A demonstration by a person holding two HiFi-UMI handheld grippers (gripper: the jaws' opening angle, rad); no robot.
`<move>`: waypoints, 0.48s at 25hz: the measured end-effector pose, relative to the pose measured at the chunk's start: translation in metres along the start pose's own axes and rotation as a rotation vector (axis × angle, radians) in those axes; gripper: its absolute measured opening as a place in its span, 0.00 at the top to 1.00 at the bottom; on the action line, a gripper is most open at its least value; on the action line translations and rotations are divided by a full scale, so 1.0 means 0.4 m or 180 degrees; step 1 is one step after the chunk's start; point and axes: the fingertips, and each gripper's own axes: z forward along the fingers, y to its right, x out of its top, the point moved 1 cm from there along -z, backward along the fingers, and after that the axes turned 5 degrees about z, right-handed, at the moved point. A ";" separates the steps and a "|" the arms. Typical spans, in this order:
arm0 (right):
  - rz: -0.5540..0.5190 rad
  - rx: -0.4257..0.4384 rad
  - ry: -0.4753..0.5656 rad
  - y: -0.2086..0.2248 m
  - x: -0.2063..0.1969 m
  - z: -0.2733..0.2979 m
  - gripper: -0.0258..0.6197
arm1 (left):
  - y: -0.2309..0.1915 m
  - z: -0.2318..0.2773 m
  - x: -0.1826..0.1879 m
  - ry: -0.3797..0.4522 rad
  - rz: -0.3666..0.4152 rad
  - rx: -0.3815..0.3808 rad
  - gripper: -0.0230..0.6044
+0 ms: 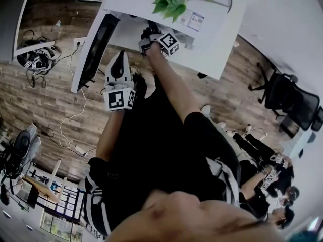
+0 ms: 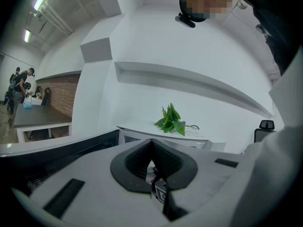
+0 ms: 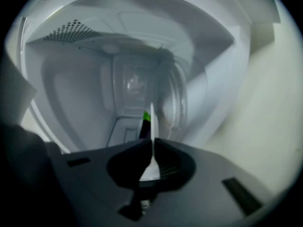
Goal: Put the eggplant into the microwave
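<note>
Left tool (image 2: 152,144) and right tool (image 3: 152,140) are closed, the right inside the smooth white microwave (image 3: 71,93) near a dark, green-tipped eggplant (image 3: 143,126).

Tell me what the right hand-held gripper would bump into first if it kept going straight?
Probably the eggplant, which shows just past the shut tips of the right hand-held gripper, inside the microwave. How near it is, the picture leaves unclear.

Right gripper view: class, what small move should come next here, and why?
Probably draw the right gripper straight back out of the microwave. Its jaws are together, and the eggplant seems to sit inside the cavity just beyond them, so the placing looks done.
</note>
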 end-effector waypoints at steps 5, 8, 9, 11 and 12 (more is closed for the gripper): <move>0.0009 0.0016 0.0059 -0.005 0.006 0.009 0.90 | -0.004 -0.004 -0.004 -0.0009 -0.0007 -0.0007 0.91; 0.0008 0.0006 0.0118 -0.007 0.013 0.010 0.90 | -0.009 -0.009 -0.004 -0.0009 -0.0007 -0.0003 0.91; 0.0001 0.0001 0.0126 -0.009 0.013 0.009 0.90 | -0.011 -0.011 -0.003 -0.0009 -0.0008 -0.0001 0.91; -0.0002 -0.0005 0.0130 -0.011 0.012 0.008 0.90 | -0.014 -0.013 -0.004 -0.0009 -0.0013 -0.0002 0.91; -0.0004 -0.0004 0.0131 -0.010 0.013 0.008 0.90 | -0.014 -0.014 -0.005 -0.0008 -0.0015 -0.0006 0.91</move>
